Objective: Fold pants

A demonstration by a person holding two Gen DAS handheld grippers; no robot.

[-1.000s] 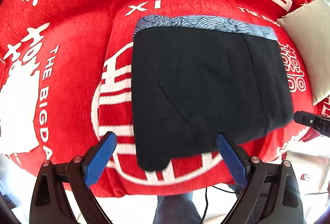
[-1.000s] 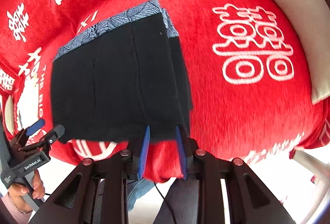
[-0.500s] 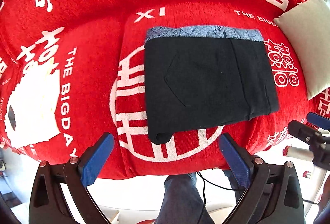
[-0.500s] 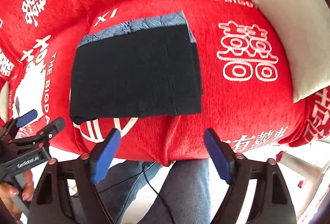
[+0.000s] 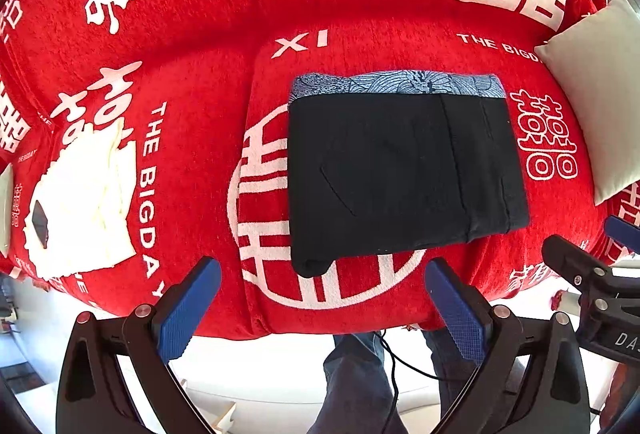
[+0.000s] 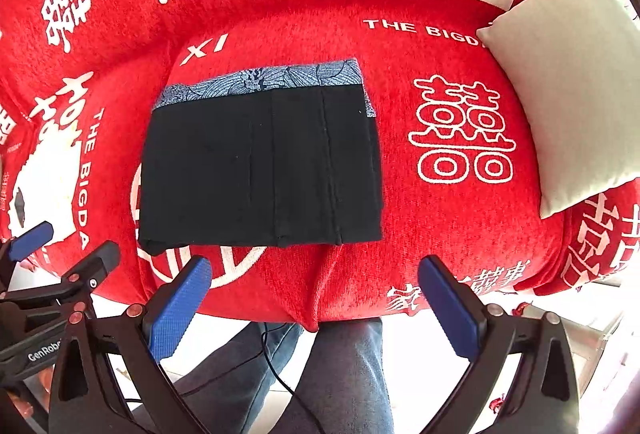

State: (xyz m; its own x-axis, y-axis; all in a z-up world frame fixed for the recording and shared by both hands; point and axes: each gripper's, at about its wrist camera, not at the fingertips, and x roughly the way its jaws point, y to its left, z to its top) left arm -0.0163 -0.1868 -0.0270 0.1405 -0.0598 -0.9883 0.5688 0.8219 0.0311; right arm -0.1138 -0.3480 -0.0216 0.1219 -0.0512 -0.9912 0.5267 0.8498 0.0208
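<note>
My pants (image 5: 404, 174) lie folded mid-frame on the red cover (image 5: 192, 82) (pillow (image 6: 568, 86) upper right); left tool (image 5: 320, 308) and right tool (image 6: 316, 304) gape wide, empty.

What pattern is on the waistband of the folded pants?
The waistband has a blue-and-white floral line print, clearest in the left wrist view; the rest is plain black.

Right gripper (image 6: 314, 308) released the folded pants (image 6: 260, 166), jaws now wide, both it and left gripper (image 5: 320, 310) pulled back from them
</note>
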